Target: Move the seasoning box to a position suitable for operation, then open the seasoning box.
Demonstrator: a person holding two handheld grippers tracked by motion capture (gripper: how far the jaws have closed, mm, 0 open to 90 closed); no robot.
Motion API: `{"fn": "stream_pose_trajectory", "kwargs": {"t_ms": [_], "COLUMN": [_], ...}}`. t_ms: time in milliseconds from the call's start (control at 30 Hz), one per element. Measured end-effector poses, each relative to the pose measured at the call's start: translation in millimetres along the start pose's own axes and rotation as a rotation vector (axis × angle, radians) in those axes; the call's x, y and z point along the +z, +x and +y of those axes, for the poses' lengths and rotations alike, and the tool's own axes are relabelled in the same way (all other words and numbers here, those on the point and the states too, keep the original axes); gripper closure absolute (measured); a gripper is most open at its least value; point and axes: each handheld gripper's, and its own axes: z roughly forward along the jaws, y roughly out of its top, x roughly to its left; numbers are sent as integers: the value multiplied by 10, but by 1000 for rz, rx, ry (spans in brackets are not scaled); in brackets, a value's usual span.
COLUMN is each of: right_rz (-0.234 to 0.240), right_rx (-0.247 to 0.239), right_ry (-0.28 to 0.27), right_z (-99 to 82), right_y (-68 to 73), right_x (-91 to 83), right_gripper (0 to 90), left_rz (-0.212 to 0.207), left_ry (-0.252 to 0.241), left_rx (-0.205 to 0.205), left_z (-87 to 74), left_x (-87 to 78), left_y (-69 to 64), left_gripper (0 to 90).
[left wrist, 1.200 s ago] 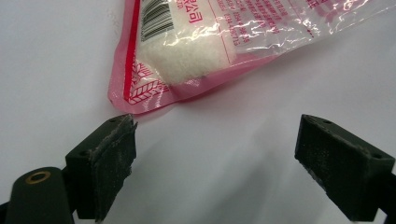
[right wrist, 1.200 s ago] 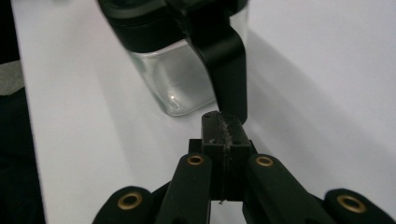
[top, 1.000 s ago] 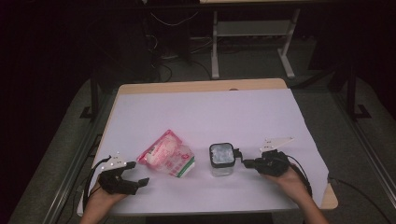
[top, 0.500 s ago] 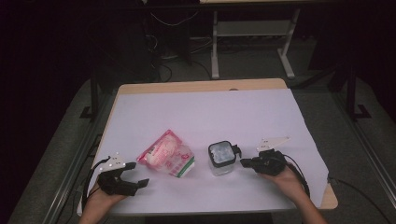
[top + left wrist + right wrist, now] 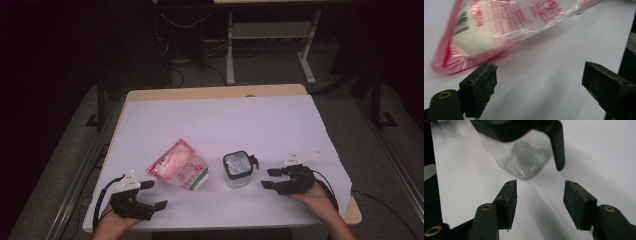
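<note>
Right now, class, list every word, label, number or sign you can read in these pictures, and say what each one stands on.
Nothing can be quoted with certainty.
Pink plastic bag: rows of red print and a black barcode, all too blurred to read.
Same bag, high view: print too small to read.
Clear container with black lid: no writing visible.
White table cover: none.

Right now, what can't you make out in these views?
- Pouch print: blurred and cut off by the top edge, left gripper view.
- Jar lid and contents: cut off at the top, right gripper view; too small in the high view.
- Left gripper: hand cut off by the bottom edge, high view.
</note>
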Motion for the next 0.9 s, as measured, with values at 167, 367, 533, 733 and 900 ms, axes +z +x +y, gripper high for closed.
{"fn": "stream_pose_trajectory", "kwargs": {"t_ms": [167,367,533,733,900], "right_rz": [5,-1,-6,-7,0], "right_rx": [-23,-18,-8,-10,-14], "right_ry": [-36,-66,-78,-87,-83], "right_z": [83,134,129,149,176], "right_y": [19,-12,-32,-56,-65], "right_x": [-87,-145,-166,-178,-162], "right_gripper": [379,382,392,391,380], "left_rz": [-1,1,-16,-61,-87], "left_ry": [9,9,7,-9,-1], "left_rx": [28,27,40,35,54], "left_z": [20,14,33,80,116], "left_x": [48,32,63,176,323], "left_y": [-54,-67,-169,-359,-528], "left_gripper": [120,122,121,121,122]}}
